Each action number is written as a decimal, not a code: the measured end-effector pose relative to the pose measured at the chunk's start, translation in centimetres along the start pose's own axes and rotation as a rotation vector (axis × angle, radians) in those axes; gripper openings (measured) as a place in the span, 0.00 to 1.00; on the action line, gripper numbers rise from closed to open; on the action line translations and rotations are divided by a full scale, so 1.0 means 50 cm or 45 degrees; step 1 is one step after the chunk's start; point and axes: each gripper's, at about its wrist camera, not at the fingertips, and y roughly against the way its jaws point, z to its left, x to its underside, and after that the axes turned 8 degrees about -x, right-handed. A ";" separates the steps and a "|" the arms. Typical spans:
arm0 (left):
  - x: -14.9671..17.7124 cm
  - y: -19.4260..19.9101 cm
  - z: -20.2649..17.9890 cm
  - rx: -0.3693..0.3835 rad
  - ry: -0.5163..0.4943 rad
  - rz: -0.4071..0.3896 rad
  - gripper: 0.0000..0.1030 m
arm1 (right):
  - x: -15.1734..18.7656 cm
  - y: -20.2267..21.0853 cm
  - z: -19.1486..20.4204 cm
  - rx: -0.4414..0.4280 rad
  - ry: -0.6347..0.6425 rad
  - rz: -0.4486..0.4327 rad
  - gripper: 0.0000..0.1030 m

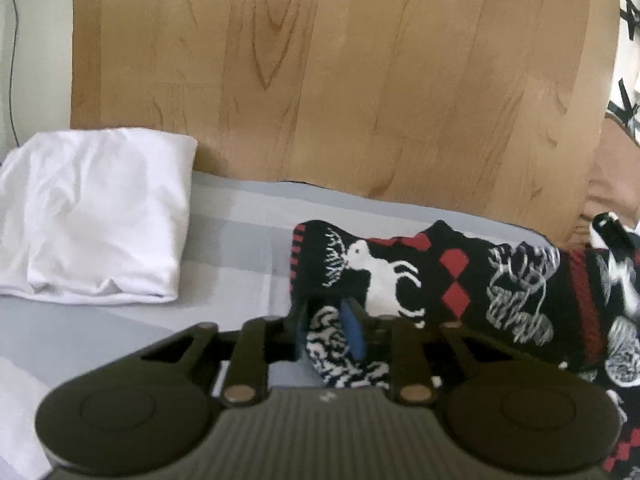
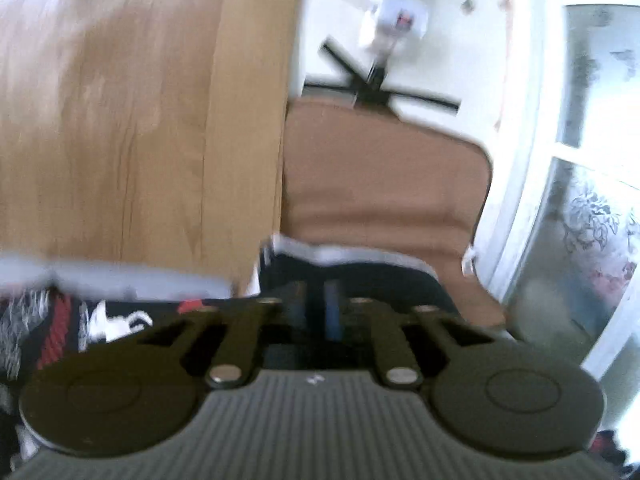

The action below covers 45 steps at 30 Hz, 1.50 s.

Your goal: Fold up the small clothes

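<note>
A black knitted garment (image 1: 460, 280) with white animal figures and red diamonds lies on the grey striped sheet (image 1: 240, 240), stretching off to the right. My left gripper (image 1: 326, 324) is at its near left corner, and a fold of the patterned fabric fills the narrow gap between the blue pads. In the blurred right wrist view, my right gripper (image 2: 316, 308) sits at a dark edge of the same garment (image 2: 360, 276), which has a pale rim. Motion blur hides whether its pads press on the cloth.
A folded white cloth (image 1: 92, 216) lies on the sheet at the left. A tall wooden headboard (image 1: 340, 80) stands right behind the garment. Past its right edge are a brown cushion (image 2: 380, 184) and a white-framed frosted glass pane (image 2: 592, 220).
</note>
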 end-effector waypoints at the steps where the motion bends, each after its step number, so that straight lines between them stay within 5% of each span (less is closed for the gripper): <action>1: 0.000 0.003 0.004 -0.005 0.009 -0.012 0.25 | 0.009 0.027 -0.027 -0.008 -0.028 -0.024 0.40; 4: -0.015 0.026 0.031 0.011 0.098 -0.067 0.24 | 0.044 0.144 -0.146 0.009 -0.258 -0.135 0.41; 8: -0.034 0.067 0.063 0.221 0.237 -0.117 0.32 | 0.136 0.270 -0.323 0.141 -0.685 -0.117 0.42; 11: -0.035 0.086 0.048 0.340 0.197 -0.151 0.37 | 0.225 0.333 -0.404 0.196 -0.940 -0.069 0.42; 16: -0.016 0.081 -0.018 0.361 0.013 -0.137 0.37 | 0.324 0.334 -0.463 0.122 -1.294 -0.006 0.42; 20: -0.002 0.078 -0.043 0.337 -0.082 -0.135 0.38 | 0.342 0.275 -0.468 0.119 -1.401 0.020 0.40; 22: -0.002 0.078 -0.038 0.355 -0.079 -0.127 0.38 | 0.331 0.241 -0.471 0.142 -1.406 -0.023 0.36; 24: 0.000 0.074 -0.038 0.357 -0.076 -0.119 0.38 | 0.321 0.220 -0.476 0.165 -1.402 0.003 0.08; 28: 0.000 0.069 -0.034 0.332 -0.066 -0.097 0.38 | 0.293 0.230 -0.494 0.181 -1.388 -0.089 0.07; 32: -0.005 0.061 -0.029 0.307 -0.058 -0.070 0.38 | 0.142 0.302 -0.465 0.165 -1.098 -0.338 0.07; 37: -0.006 0.050 -0.029 0.251 -0.062 -0.037 0.39 | -0.026 0.328 -0.362 -0.040 -0.840 -0.482 0.07; 45: -0.042 0.073 0.049 0.240 0.172 -0.093 0.44 | -0.181 0.261 -0.050 -0.502 -0.490 -0.394 0.08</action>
